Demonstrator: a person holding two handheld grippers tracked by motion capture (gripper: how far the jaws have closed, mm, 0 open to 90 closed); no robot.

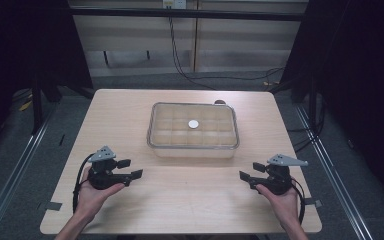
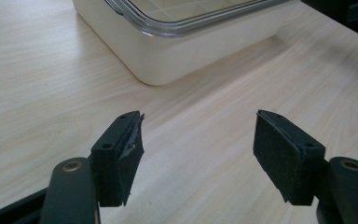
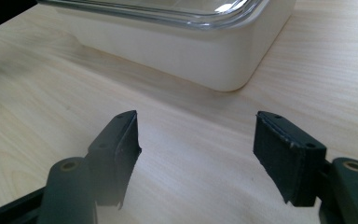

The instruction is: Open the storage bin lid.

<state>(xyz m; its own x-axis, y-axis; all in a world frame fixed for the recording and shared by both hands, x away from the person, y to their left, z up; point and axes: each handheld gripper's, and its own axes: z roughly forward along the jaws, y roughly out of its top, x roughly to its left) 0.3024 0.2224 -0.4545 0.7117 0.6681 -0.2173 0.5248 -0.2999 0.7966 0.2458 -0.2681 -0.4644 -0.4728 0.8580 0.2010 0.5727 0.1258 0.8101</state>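
A cream box (image 1: pixel 193 148) with a clear lid (image 1: pixel 193 125) sits mid-table, showing a grid of compartments and a small white round knob (image 1: pixel 193 124) on top. My left gripper (image 1: pixel 130 169) rests low at the front left, held in a hand, pointing toward the box's near left corner (image 2: pixel 156 70); its jaws are open with bare table between them (image 2: pixel 198 140). My right gripper (image 1: pixel 252 172) rests at the front right, aimed at the box's near right corner (image 3: pixel 228 74), open and holding nothing (image 3: pixel 196 140).
The light wooden table (image 1: pixel 130 115) has bare surface on all sides of the box. Black cables (image 1: pixel 180 60) run over the floor behind it. A small dark object (image 1: pixel 220 102) lies just behind the box's far right corner.
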